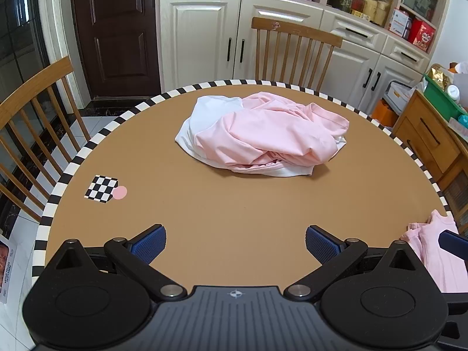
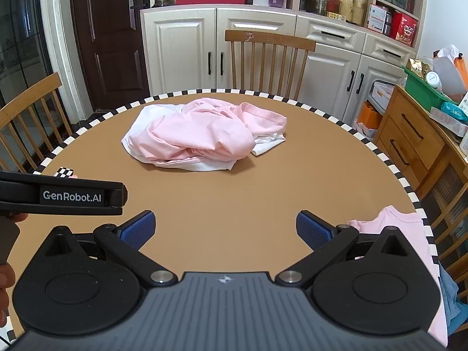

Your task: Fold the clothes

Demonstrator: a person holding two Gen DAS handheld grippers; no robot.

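Observation:
A crumpled heap of pink cloth [image 1: 272, 134] [image 2: 201, 134] lies on white cloth [image 1: 213, 108] [image 2: 146, 122] at the far middle of the round brown table [image 1: 204, 210] [image 2: 234, 199]. Another pink garment [image 1: 433, 245] [image 2: 392, 225] lies at the table's near right edge. My left gripper [image 1: 235, 244] hovers open over the near part of the table, well short of the heap, nothing between its blue pads. My right gripper [image 2: 225, 231] is open too, just left of the near pink garment. The left gripper's black body [image 2: 70, 196] shows at the left of the right wrist view.
The table has a black-and-white checked rim [image 1: 96, 143]. A checkered marker with a pink dot [image 1: 103, 189] lies at the left. Wooden chairs stand behind [image 1: 292, 49] and to the left [image 1: 32, 122]. Cream cabinets [image 2: 181, 49] and a wooden drawer unit [image 2: 409, 137] lie beyond.

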